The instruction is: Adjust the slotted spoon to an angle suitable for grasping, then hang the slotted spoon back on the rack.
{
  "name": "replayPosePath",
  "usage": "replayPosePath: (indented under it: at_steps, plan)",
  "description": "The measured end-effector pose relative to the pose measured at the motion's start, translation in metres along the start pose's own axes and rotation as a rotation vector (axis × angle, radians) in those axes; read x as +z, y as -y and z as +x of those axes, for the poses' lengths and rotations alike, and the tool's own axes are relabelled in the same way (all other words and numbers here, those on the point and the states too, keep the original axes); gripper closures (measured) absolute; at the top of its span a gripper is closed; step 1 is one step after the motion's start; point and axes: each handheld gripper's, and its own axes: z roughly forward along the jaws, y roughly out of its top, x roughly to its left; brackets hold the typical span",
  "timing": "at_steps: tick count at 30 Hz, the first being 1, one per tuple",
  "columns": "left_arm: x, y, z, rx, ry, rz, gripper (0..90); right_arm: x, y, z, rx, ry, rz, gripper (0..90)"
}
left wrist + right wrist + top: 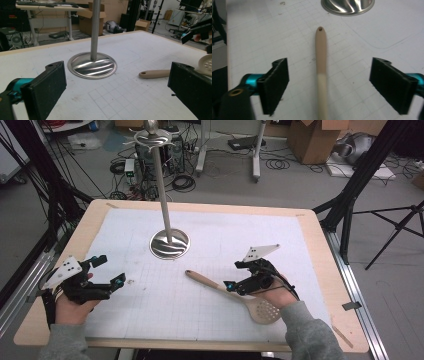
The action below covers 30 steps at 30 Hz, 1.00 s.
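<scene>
Your right gripper [231, 276] stood over the handle of the slotted spatula [235, 296], which lay flat on the mat [210, 250] with its handle end toward the stand's base [170, 244] and its perforated head toward the table's near right edge; the handle passed between the spread jaws, touching neither. Your left gripper [111, 270] hovered over the mat's near left part, well apart from the spatula. The stand's base rested behind both, its pole [161, 180] upright.
</scene>
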Motion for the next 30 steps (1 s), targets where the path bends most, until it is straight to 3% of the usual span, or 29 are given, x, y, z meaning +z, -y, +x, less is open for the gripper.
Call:
replayPosePath:
  at_steps: [5,9,16,30]
  plan:
    - [0.006,-0.001,-0.002,0.004,0.016,0.004,2.3,-0.008,0.007,0.004,-0.002,0.007,-0.015,13.5]
    - [0.007,-0.002,-0.002,0.007,0.017,0.004,2.3,-0.010,0.011,0.005,-0.014,0.010,0.015,13.5]
    - [0.007,-0.002,-0.003,0.008,0.018,0.002,2.3,-0.008,0.013,0.005,-0.017,0.004,0.020,13.6]
    - [0.010,-0.001,-0.005,0.009,0.020,0.012,2.3,0.001,0.020,0.003,-0.029,0.013,0.112,14.4]
